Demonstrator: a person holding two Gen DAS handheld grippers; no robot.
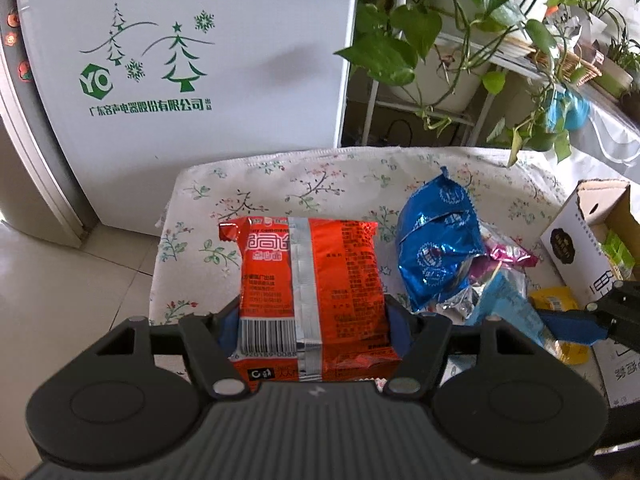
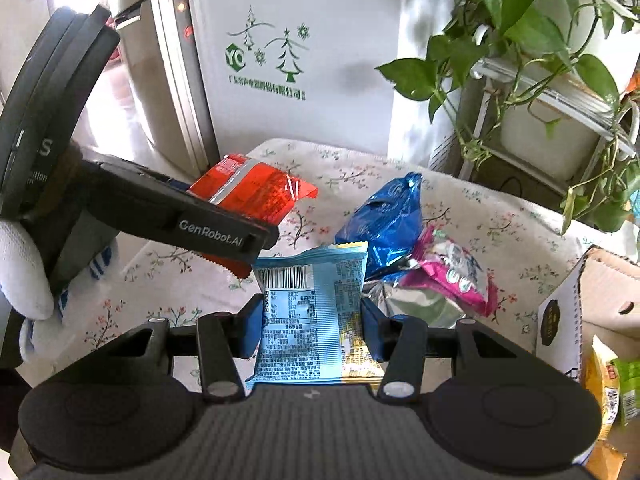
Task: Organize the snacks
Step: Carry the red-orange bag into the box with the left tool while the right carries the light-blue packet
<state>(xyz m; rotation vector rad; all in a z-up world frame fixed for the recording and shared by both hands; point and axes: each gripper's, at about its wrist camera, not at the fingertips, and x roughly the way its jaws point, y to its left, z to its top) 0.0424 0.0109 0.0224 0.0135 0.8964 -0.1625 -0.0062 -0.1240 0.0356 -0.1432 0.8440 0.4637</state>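
My left gripper (image 1: 314, 320) is shut on an orange-red snack packet (image 1: 312, 280), held above the floral-cloth table (image 1: 280, 184). That packet also shows in the right wrist view (image 2: 252, 188), gripped by the left gripper. My right gripper (image 2: 312, 322) is shut on a light-blue snack packet (image 2: 308, 312). A blue foil bag (image 1: 436, 248) and a pink packet (image 2: 452, 276) lie on the table to the right, with a silver foil packet (image 2: 416, 304) under them. The right gripper's fingers (image 1: 576, 322) show at the right edge of the left wrist view.
An open cardboard box (image 2: 560, 320) with yellow and green packets inside stands at the right table edge. A white fridge (image 1: 200, 60) stands behind the table. Potted plants on a metal rack (image 1: 460, 60) hang over the back right corner. Tiled floor lies left.
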